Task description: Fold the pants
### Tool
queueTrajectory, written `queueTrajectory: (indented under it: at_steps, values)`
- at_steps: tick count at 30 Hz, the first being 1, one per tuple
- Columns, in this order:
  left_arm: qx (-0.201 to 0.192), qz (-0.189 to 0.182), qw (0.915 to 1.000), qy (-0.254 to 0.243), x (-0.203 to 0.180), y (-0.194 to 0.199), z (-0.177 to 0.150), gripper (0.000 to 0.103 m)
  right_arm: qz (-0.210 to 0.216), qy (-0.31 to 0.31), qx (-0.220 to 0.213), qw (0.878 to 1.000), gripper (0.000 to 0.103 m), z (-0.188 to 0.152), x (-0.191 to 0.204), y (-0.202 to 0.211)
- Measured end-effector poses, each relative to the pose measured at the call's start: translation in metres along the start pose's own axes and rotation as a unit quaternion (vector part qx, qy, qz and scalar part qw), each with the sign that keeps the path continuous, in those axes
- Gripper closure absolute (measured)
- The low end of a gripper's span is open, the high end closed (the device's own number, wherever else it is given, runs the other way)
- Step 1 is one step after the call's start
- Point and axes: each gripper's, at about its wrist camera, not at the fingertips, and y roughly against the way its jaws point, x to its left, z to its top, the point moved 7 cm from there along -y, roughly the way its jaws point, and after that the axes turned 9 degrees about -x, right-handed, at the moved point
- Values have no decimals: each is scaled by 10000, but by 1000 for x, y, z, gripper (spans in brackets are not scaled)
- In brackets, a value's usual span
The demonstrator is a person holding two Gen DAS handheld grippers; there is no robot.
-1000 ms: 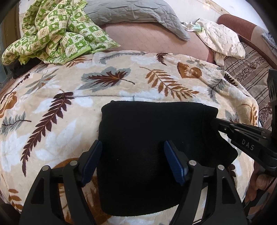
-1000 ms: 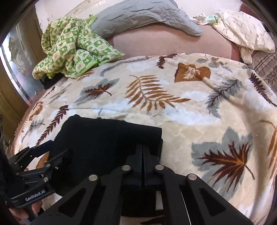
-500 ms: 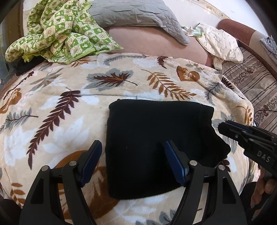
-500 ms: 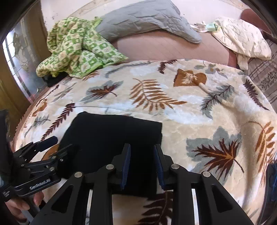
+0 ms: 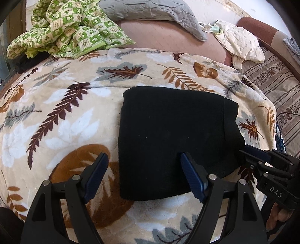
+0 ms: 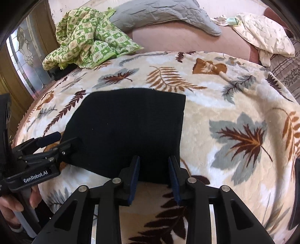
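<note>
Pants (image 5: 172, 138) lie folded into a compact black rectangle on the leaf-print blanket (image 5: 61, 120), near its front edge. Fabric looks thick, soft and matte, maybe fleece or knit; probably light, limp, not slippery and not fragile. Stacked layers would likely slide apart if pinched at one ply, so the best hold is judged to be a full-thickness bite at a corner or along the near edge.

Left gripper (image 5: 144, 170) hovers over the near left edge of the bundle with jaws spread wide, nothing between them. Right gripper (image 6: 153, 172) sits at the near right corner with jaws parted to a narrower gap, also empty; whether the pads touch cloth cannot be told. Folding looks essentially done.

Readable writing: "GenRobot.AI" on the left gripper body in the right wrist view, "DAS" on the right gripper body in the left wrist view. No label visible on the pants.

Green checked quilt (image 6: 90, 37) and grey pillow (image 6: 161, 15) lie well behind.
</note>
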Motion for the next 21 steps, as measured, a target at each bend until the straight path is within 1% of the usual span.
queueTrajectory:
  at_steps: [5,10,12,13,14,15,17,21]
  values:
    - [-17,12,10000,-34,-1,0,0,23,12,-62,28,10000,65,-2,-3,0]
    - [-31,6,10000,-20,-1,2,1,23,91,-288,1,9995,64,1,-6,3]
    - [-44,-7,10000,-17,0,3,2,23,133,-435,-79,9989,61,5,-10,6]
    - [-49,-12,10000,-9,0,4,2,23,161,-547,-135,9983,54,8,-13,7]
    - [-50,-17,10000,2,1,4,3,23,196,-647,-173,9976,44,10,-15,7]
    - [-49,-30,10000,19,1,5,4,23,245,-747,-193,9967,41,12,-17,7]
    - [-40,-31,10000,51,3,5,5,23,353,-878,-166,9954,39,13,-18,5]
    - [-48,-6,9999,108,8,5,8,23,337,-899,-117,9953,39,14,-18,0]
